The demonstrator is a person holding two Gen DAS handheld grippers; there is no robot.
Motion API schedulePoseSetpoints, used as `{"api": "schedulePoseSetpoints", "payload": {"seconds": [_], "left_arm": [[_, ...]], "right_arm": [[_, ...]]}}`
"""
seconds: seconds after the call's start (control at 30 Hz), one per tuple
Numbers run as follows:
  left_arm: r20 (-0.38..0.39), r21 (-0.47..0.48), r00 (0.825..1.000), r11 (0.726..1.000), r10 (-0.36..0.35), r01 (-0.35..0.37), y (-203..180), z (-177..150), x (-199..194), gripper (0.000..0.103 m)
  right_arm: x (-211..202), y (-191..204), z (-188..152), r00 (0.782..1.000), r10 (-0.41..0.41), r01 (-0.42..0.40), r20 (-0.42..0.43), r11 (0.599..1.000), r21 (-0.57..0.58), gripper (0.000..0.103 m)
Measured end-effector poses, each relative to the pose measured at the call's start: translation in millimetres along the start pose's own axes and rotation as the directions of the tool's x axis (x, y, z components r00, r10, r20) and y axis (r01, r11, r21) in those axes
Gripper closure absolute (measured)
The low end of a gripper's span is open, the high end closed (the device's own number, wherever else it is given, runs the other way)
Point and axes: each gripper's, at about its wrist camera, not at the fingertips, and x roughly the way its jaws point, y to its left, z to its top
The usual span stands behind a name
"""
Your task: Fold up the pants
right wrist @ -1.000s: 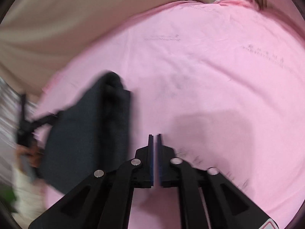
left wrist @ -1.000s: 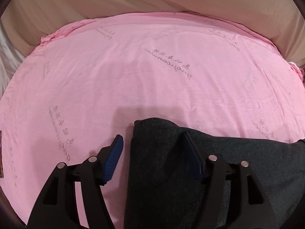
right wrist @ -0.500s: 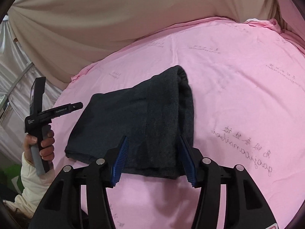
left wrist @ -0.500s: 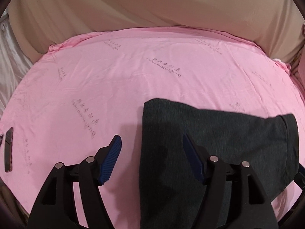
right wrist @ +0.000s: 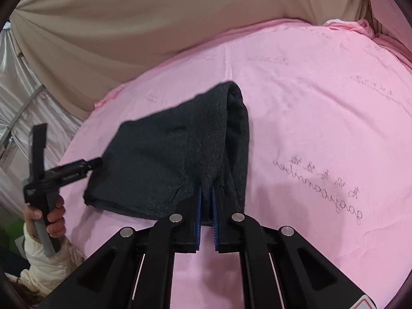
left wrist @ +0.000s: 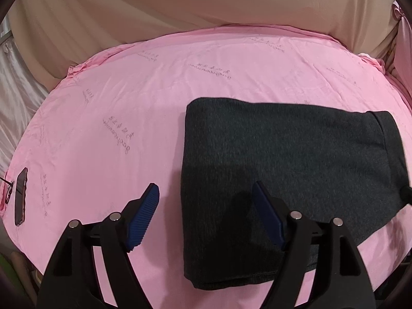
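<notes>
The dark grey pants [left wrist: 283, 170] lie folded into a compact rectangle on the pink sheet [left wrist: 128, 97]. My left gripper [left wrist: 206, 193] is open and empty, held above the fold's left edge. In the right wrist view the pants [right wrist: 167, 149] stretch away to the upper left. My right gripper [right wrist: 206, 193] is shut on the near edge of the pants, cloth pinched between its blue pads. The left gripper's body [right wrist: 64, 172] shows there in the person's hand, at the far end of the pants.
A phone [left wrist: 20, 200] lies at the sheet's left edge. Beige fabric [left wrist: 206, 5] hangs behind the bed. A silvery curtain [right wrist: 15, 97] stands at the left. The sheet's bunched corner [right wrist: 360, 25] sits at the far right.
My right gripper opened over the pants' near edge, then closed on it. My left gripper stayed open and drew back, so more of the folded pants shows.
</notes>
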Motion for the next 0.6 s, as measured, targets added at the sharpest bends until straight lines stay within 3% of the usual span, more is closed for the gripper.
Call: {"api": "schedulePoseSetpoints", "payload": {"seconds": [0.07,0.13,0.23,0.3,0.4,0.6], "left_arm": [[-0.014,0.000,1.000,1.000,0.000,0.000,-0.3,-3.5,3.1,0.030],[-0.024,0.000,1.000,1.000,0.002,-0.003,0.3,-8.7,3.5,0.030],[-0.022,-0.011,0.999,1.000,-0.027,0.026,3.5,-17.1,-3.3,0.024],[-0.025,-0.019,0.998,0.998,-0.061,0.061,4.1,-24.2,-6.6,0.020],[-0.026,-0.009,0.999,0.999,-0.047,0.047,-0.4,-32.6,-5.6,0.020],[-0.036,-0.041,0.999,0.999,-0.018,0.017,0.0,-36.3,-1.0,0.014]], "right_arm": [[-8.0,-3.0,0.4,0.999,0.031,-0.031,0.008,0.999,0.031,0.095],[-26.0,-6.1,3.6,0.998,0.010,-0.013,0.067,0.999,0.045,0.088],[-40.7,-18.3,14.7,0.993,-0.046,0.043,0.109,0.999,0.032,0.087],[-36.4,-28.4,24.6,0.990,-0.092,0.092,0.110,0.996,0.007,0.087],[-15.3,-36.3,39.0,0.988,-0.135,0.139,0.071,0.989,-0.051,0.086],[11.6,-0.3,50.8,1.000,-0.019,0.021,0.012,0.973,-0.229,0.086]]}}
